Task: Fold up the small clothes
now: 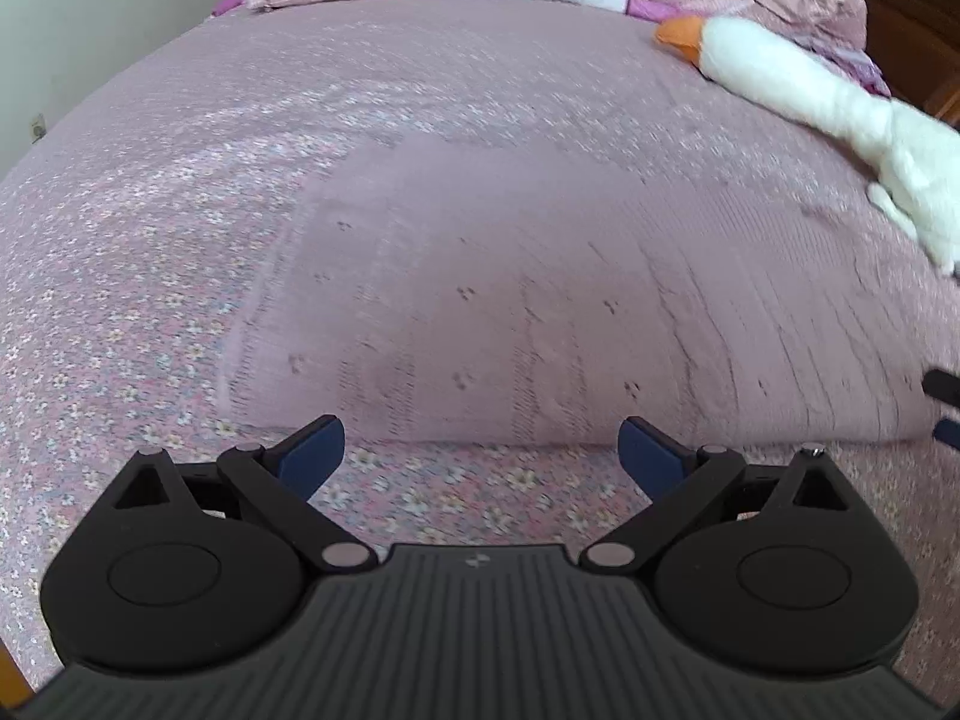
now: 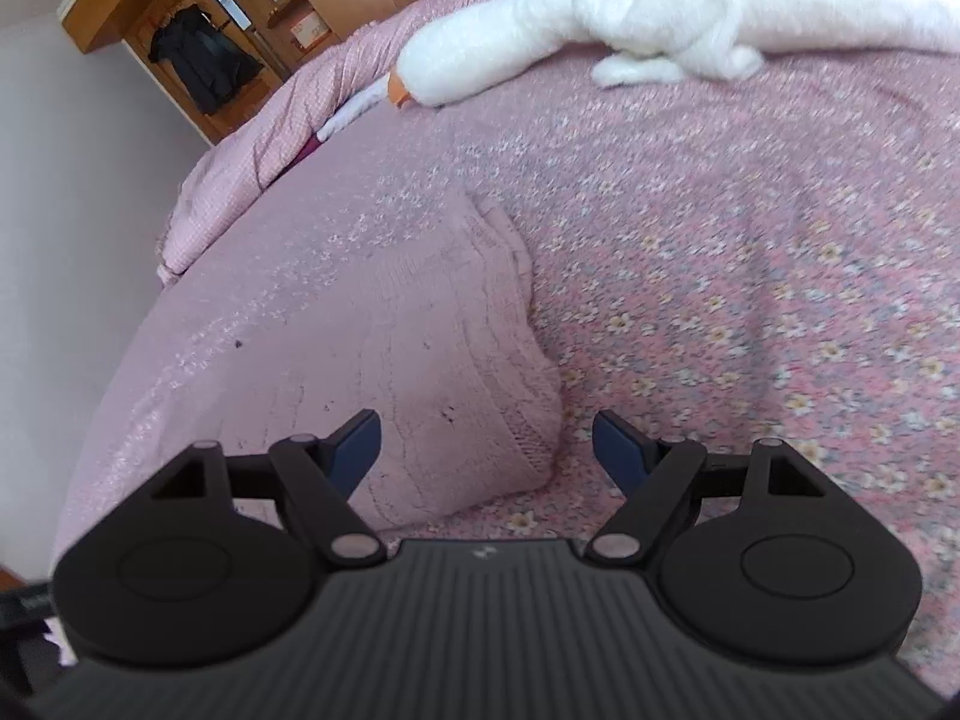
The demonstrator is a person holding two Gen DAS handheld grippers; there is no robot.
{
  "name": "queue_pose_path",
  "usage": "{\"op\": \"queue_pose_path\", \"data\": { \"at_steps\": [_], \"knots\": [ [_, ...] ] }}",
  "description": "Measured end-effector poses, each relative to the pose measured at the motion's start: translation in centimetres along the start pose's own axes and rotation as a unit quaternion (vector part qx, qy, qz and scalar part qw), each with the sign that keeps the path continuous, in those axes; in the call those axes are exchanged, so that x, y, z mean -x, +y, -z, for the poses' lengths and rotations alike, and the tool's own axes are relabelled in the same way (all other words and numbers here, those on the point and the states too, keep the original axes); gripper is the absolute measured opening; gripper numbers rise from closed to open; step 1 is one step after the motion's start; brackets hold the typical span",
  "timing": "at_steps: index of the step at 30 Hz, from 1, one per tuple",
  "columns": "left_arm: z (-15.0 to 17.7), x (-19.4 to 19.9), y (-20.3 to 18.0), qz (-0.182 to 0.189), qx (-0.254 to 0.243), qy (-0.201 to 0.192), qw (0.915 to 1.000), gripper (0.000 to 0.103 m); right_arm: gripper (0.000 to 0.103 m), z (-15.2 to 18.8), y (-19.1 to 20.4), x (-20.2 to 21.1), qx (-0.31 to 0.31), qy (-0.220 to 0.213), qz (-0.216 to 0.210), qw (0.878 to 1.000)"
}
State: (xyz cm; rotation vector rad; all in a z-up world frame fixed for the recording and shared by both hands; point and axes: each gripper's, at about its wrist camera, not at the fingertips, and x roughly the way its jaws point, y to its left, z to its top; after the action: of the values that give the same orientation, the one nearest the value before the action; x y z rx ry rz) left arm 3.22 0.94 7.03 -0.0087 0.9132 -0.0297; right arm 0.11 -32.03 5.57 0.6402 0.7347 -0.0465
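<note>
Pink knit garment (image 1: 480, 300) is lying flat on floral bedspread (image 1: 120, 300), mid-bed. Left gripper (image 1: 480, 450) is hovering at its near edge, spread wide, w/ nothing held. Right gripper (image 2: 486, 444) likewise wide, straddling garment's corner. White plush goose (image 1: 810, 90) is lying beyond.

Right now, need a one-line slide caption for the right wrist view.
Open right gripper poised over the near corner of a pink knit garment on a floral bedspread, white plush goose behind.
</note>
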Motion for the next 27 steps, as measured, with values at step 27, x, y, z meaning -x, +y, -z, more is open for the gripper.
{"op": "queue_pose_path", "data": {
  "at_steps": [27],
  "knots": [
    [1.0,-2.9,-3.4,0.024,-0.036,0.025,0.9987,0.101,0.103,-1.1,0.6,-3.6,0.014,0.036,-0.040,0.998]
  ]
}}
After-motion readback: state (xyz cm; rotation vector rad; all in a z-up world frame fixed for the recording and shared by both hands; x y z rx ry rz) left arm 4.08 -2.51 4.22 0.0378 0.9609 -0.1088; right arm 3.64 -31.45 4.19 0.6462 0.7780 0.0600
